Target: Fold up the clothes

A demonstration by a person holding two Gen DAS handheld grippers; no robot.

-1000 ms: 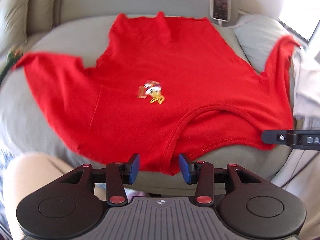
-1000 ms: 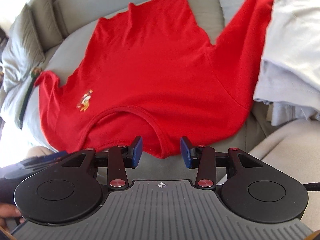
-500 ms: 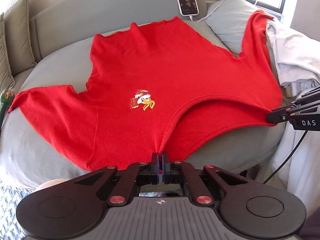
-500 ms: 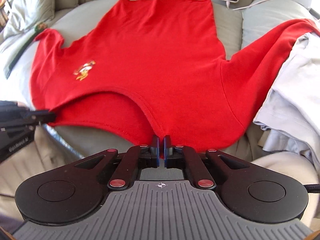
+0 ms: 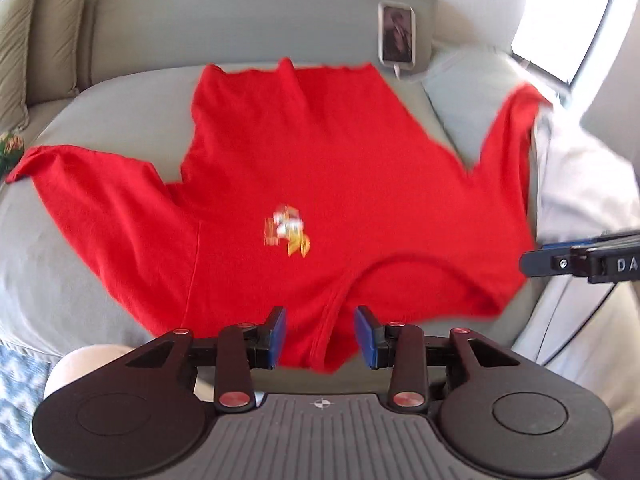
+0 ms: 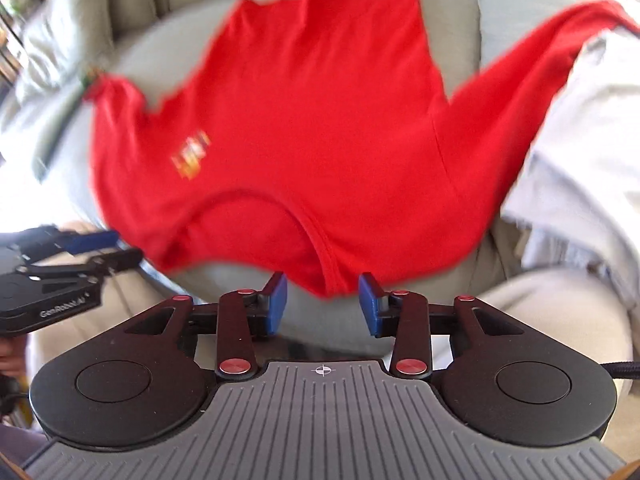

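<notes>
I tilt both grippers steeply down — my left gripper [image 5: 320,334] and right gripper [image 6: 323,305] have just sprung apart, each straddling the red T-shirt's [image 5: 320,168] shoulder edge, unpressed.

The red shirt [image 5: 304,168] is soft matt cloth; beyond it, the grey couch [image 5: 120,96] is matt fabric. The left claw [image 5: 320,334] is matt black plastic with blue pads.

A home lounge: grey sofa [image 5: 120,112], cushions [image 5: 48,40].

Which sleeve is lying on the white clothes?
The sleeve by the window side. Its end drapes up onto the white clothes, while the other sleeve lies flat on the grey cushion.
</notes>
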